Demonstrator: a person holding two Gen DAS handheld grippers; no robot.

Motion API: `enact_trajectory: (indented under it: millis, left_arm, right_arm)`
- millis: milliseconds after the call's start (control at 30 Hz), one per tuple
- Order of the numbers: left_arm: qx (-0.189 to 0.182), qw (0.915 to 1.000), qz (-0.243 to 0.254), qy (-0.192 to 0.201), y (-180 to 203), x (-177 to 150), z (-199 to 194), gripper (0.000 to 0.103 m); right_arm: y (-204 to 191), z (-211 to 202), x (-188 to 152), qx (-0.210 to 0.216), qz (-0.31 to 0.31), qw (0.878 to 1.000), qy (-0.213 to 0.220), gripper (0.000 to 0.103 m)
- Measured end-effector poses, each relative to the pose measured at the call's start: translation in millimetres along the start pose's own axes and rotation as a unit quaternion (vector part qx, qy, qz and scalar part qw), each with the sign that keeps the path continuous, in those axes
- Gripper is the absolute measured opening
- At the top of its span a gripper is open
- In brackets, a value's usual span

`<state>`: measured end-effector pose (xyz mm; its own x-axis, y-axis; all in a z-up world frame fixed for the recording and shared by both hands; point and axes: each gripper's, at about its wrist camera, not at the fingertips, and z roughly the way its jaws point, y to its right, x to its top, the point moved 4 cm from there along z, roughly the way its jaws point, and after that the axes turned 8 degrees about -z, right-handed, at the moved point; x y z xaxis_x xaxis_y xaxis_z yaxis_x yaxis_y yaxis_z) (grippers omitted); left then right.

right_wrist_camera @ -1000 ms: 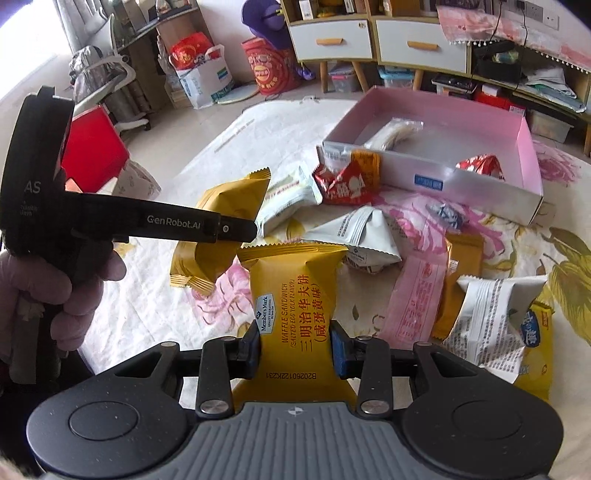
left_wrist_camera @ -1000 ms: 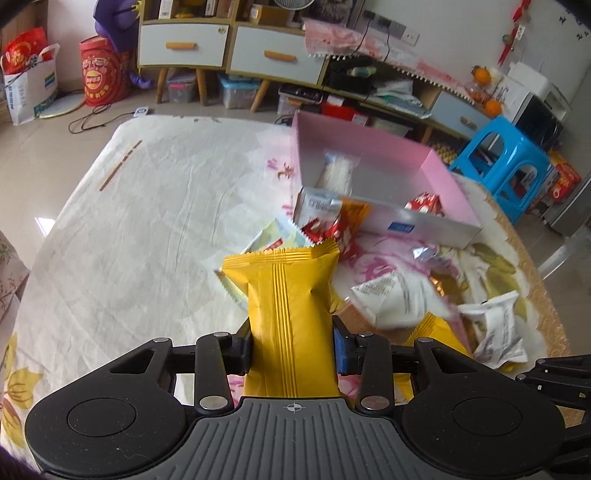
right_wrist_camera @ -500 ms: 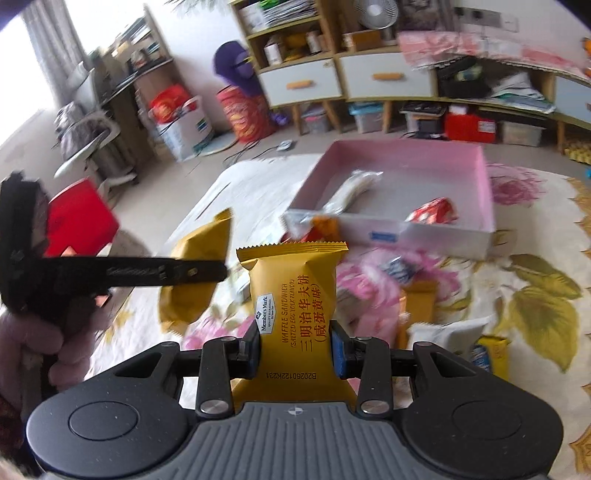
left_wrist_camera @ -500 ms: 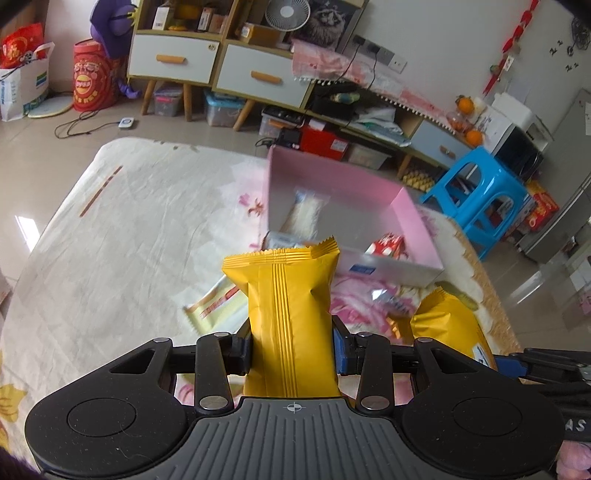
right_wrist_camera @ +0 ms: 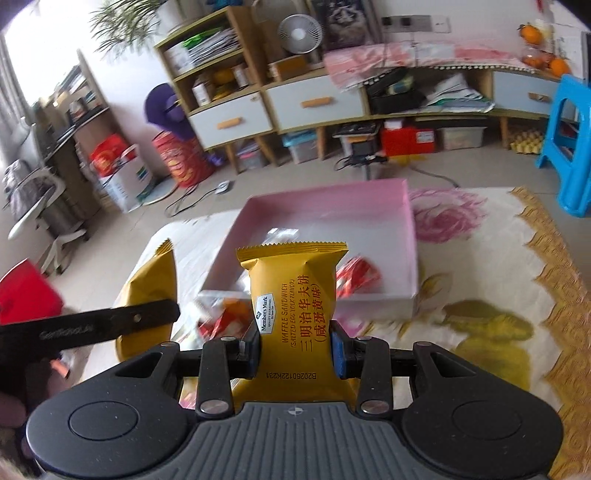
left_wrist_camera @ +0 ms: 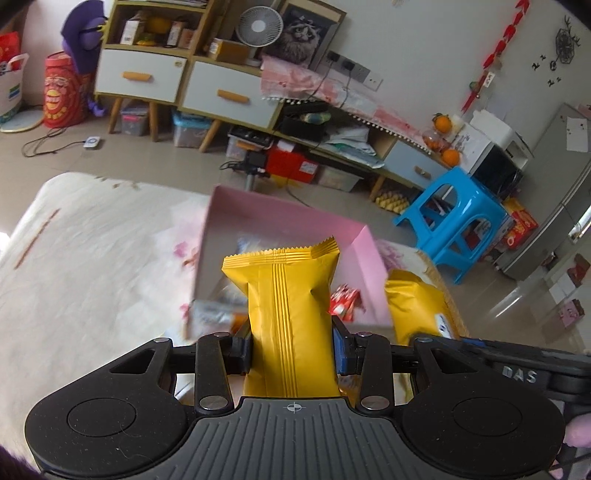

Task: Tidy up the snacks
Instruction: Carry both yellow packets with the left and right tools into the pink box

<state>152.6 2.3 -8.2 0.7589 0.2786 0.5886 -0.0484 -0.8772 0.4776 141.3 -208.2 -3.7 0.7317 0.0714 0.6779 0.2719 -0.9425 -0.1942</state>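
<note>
Two yellow packs, one per gripper, both clear of the table. Left gripper (left_wrist_camera: 291, 347): jaws clamped on the plain seamed back of a yellow pack (left_wrist_camera: 286, 302), upright, crimped end up. Right gripper (right_wrist_camera: 295, 345): jaws clamped on a second yellow pack (right_wrist_camera: 293, 295), printed side to the camera, "Waffle Sandwich" and Chinese lettering running lengthwise, crimped end up. Seen from the left wrist, the second yellow pack (left_wrist_camera: 417, 306) just to the right, with the right gripper's black arm (left_wrist_camera: 517, 369) stretched across beneath it. Seen from the right wrist, the first yellow pack (right_wrist_camera: 153, 291) to the left, edge-on, with the left gripper's black finger (right_wrist_camera: 110, 325) lying across it. Beyond both packs, a pink box (right_wrist_camera: 410, 236) open-topped on the table (right_wrist_camera: 498, 258), white outside, pink inside. Inside the box, a red wrapper (right_wrist_camera: 360, 275) toward the near wall and a pale clear-wrapped snack (right_wrist_camera: 273, 236) farther back, blurred. Against the outside of the near wall, a few loose snacks (right_wrist_camera: 221, 317), red, orange and white, too smeared to tell apart. Over the table, a cream cloth with pink roses, yellow leaves and a gold border. Behind, on the floor, a blue stool (left_wrist_camera: 454, 221), low cabinets with white drawers (left_wrist_camera: 140, 77), a small fan (left_wrist_camera: 256, 26) on top. At the lower right edge of the left wrist view, a sliver of a hand (left_wrist_camera: 576, 435).
</note>
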Motion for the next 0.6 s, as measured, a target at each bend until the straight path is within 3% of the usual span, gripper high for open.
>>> enact_trajectory:
  millis: [267,600]
  left_arm:
    - [-0.014,0.9999,0.003,0.001,15.9,20.7,55.4,0.037]
    - [0.004,0.9999,-0.014,0.004,14.5,29.1,115.1,0.037]
  right_arm:
    - [34.5,40.6,27.6,-0.018,0.012,1.0,0.013,0.028]
    - [69.4,97.7,51.7,-0.025,0.049,0.998,0.007,0.028]
